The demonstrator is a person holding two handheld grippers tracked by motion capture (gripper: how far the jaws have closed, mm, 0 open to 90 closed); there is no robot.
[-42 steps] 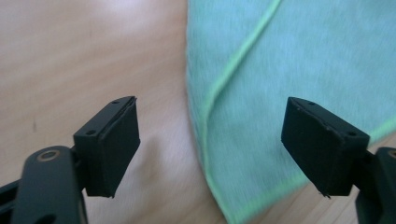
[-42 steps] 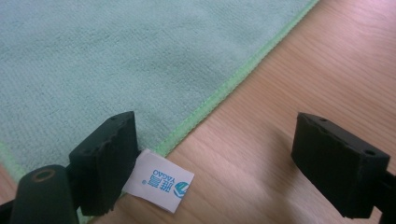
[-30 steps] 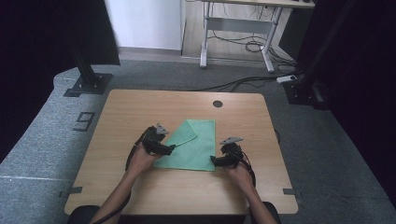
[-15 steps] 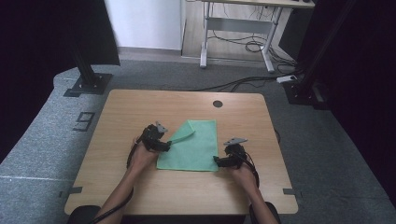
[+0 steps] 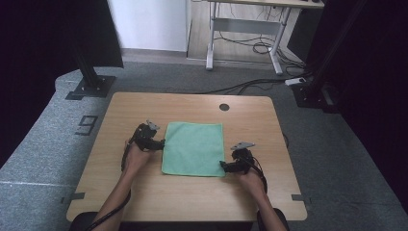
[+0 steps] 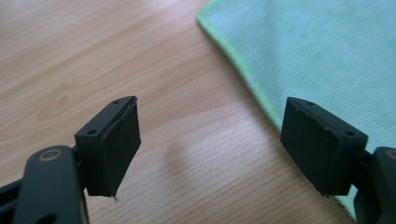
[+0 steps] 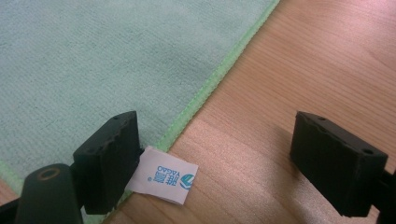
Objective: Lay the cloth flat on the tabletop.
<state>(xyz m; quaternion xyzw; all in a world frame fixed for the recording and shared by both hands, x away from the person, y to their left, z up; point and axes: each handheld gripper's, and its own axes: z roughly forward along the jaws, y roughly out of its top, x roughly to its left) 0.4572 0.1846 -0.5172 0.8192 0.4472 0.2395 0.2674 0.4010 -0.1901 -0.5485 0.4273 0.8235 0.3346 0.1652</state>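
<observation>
A green cloth (image 5: pixel 194 148) lies spread flat in the middle of the wooden table (image 5: pixel 192 108). My left gripper (image 5: pixel 158 143) sits just off the cloth's left edge. In the left gripper view its jaws (image 6: pixel 210 123) stand open over bare wood, with the cloth (image 6: pixel 317 51) ahead to the right. My right gripper (image 5: pixel 225 166) rests at the cloth's near right corner. It is open (image 7: pixel 212 137), and the cloth's hem (image 7: pixel 205 88) and a white label (image 7: pixel 163 175) lie between its jaws, apart from the pads.
A round cable hole (image 5: pixel 224 107) sits near the table's far edge. Black stand bases (image 5: pixel 89 86) and cables (image 5: pixel 250 86) lie on the grey floor beyond the table. A desk frame (image 5: pixel 240 33) stands at the back.
The cloth's folded-over left part has come down flat, so the cloth is now fully spread. My left gripper has moved left off the cloth. The right gripper has stayed put.
</observation>
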